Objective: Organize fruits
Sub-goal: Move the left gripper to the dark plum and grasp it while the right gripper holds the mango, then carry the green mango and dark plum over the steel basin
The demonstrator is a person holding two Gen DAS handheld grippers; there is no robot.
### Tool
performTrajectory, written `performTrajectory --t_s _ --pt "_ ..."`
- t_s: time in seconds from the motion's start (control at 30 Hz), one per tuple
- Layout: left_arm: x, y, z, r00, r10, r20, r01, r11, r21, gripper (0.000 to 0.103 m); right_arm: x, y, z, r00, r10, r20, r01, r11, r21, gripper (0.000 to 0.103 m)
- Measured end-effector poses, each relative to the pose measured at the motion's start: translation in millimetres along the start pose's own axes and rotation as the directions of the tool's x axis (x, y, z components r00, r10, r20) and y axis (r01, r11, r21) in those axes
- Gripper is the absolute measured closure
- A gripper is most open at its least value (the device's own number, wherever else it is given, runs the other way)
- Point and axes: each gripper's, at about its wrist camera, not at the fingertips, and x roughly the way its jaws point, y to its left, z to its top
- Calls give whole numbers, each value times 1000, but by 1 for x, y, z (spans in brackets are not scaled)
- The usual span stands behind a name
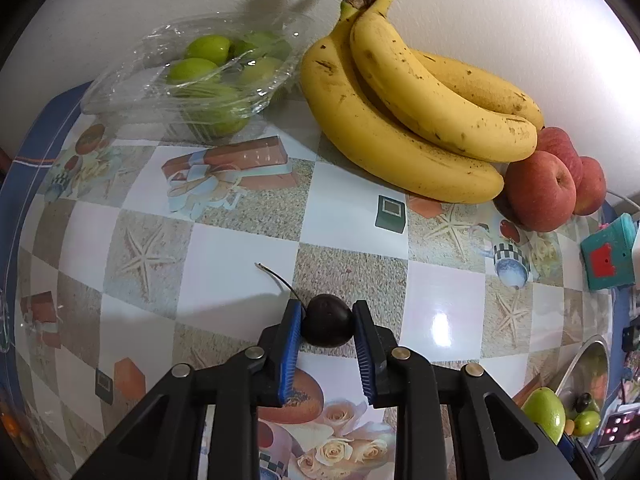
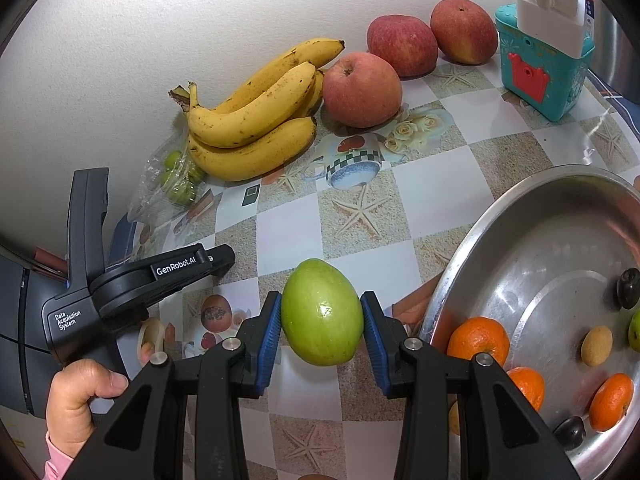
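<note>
The left tongs (image 1: pixel 327 326) are clamped on a dark cherry (image 1: pixel 327 326) that sits on the patterned desk (image 1: pixel 240 248); both blue pads press its sides, and its thin stem (image 1: pixel 276 278) arcs up to the left. The lower part of the cherry is hidden between the pads.

The right tongs (image 2: pixel 322 320) grip a green oval fruit (image 2: pixel 322 320) across its width, beside the rim of a metal tray (image 2: pixel 532 248). The tray is cut off at the right edge of the frame. It holds three orange citrus fruits (image 2: pixel 478 340), a small tan fruit (image 2: pixel 597 346) and two dark fruits (image 2: pixel 628 288), one partly hidden behind the right tongs.

Against the wall lie a banana bunch (image 1: pixel 400 112), three red apples (image 2: pixel 362 90) and a clear plastic bag of small green fruits (image 1: pixel 200 80); film glare obscures their count. A hand (image 2: pixel 80 400) grips the left tool's handle; the sleeve is cut off.
</note>
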Motion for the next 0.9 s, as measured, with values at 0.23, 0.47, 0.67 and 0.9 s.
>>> performTrajectory --t_s 0.23,0.47,0.67,0.9 --pt "-16 7 -9 1000 -23 16 23 999 -34 76 -5 3 0 1000 11 5 -11 1000 -2 62" --pt "-39 18 -25 999 -29 31 32 995 -96 76 -13 9 -1 1000 22 11 -22 1000 -10 62" --pt "-58 25 -45 998 -38 58 46 988 -148 76 -24 12 -4 1000 26 16 -26 1000 -14 62" --pt "-83 21 -73 994 -59 90 76 979 -189 76 -43 12 -10 999 33 30 -32 999 -16 62"
